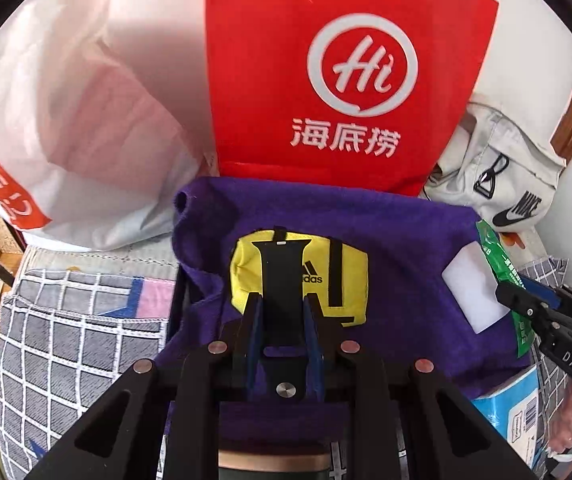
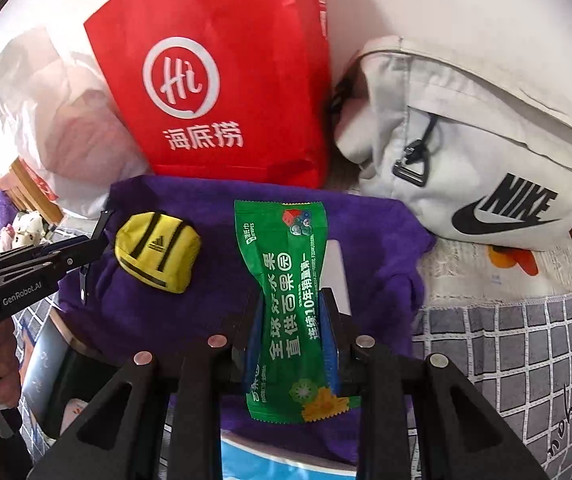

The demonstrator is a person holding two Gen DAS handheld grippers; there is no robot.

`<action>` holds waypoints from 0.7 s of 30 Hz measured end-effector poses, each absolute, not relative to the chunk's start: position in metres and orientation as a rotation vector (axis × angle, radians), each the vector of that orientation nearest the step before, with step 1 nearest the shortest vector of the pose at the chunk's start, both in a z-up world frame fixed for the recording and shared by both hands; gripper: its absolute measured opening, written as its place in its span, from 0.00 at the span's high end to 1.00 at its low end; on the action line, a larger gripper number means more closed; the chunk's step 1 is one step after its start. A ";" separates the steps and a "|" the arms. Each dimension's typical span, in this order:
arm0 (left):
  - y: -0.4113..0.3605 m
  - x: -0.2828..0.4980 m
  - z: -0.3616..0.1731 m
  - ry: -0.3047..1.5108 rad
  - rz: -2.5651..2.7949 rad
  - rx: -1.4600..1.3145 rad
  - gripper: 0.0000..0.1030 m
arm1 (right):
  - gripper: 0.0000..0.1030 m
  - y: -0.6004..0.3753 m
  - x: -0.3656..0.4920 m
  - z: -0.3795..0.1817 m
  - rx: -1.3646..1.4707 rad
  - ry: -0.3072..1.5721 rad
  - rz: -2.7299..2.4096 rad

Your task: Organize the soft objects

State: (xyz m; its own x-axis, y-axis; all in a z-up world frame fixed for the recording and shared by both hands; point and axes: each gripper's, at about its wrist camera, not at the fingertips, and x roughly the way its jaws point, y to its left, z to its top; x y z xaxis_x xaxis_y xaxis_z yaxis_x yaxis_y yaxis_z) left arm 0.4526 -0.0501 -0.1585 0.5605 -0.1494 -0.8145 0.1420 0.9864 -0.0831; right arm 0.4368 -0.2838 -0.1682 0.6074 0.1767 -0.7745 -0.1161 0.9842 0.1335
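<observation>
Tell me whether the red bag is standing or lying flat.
Standing. The red bag rises upright behind the purple towel, its logo facing forward.

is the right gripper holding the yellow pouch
No, the right gripper is shut on the green packet, while the yellow pouch lies apart on the purple towel.

a red paper bag (image 2: 222,80) stands upright behind, with a white plastic bag (image 1: 66,120) to its left and a white nike bag (image 2: 477,152) to its right. a grey checked cover (image 1: 74,340) lies underneath.
</observation>
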 end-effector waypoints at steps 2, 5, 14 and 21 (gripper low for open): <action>-0.053 0.456 -0.163 0.971 -0.174 0.004 0.80 | 0.74 -0.287 0.439 -0.173 0.081 0.927 0.173; -0.054 0.458 -0.169 0.984 -0.180 0.006 0.80 | 0.73 -0.286 0.442 -0.181 0.064 0.942 0.179; -0.051 0.465 -0.183 1.033 -0.190 -0.008 0.80 | 0.69 -0.298 0.443 -0.183 0.064 0.948 0.137; -0.051 0.469 -0.191 1.066 -0.197 -0.024 0.80 | 0.66 -0.301 0.444 -0.184 0.053 0.945 0.124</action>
State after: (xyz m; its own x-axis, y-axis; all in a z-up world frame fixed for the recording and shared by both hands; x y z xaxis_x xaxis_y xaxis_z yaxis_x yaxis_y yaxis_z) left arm 0.4690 -0.0512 -0.1911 0.4680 -0.1722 -0.8668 0.1493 0.9821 -0.1146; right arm 0.4438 -0.3012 -0.1835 0.5793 0.1291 -0.8049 -0.0824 0.9916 0.0998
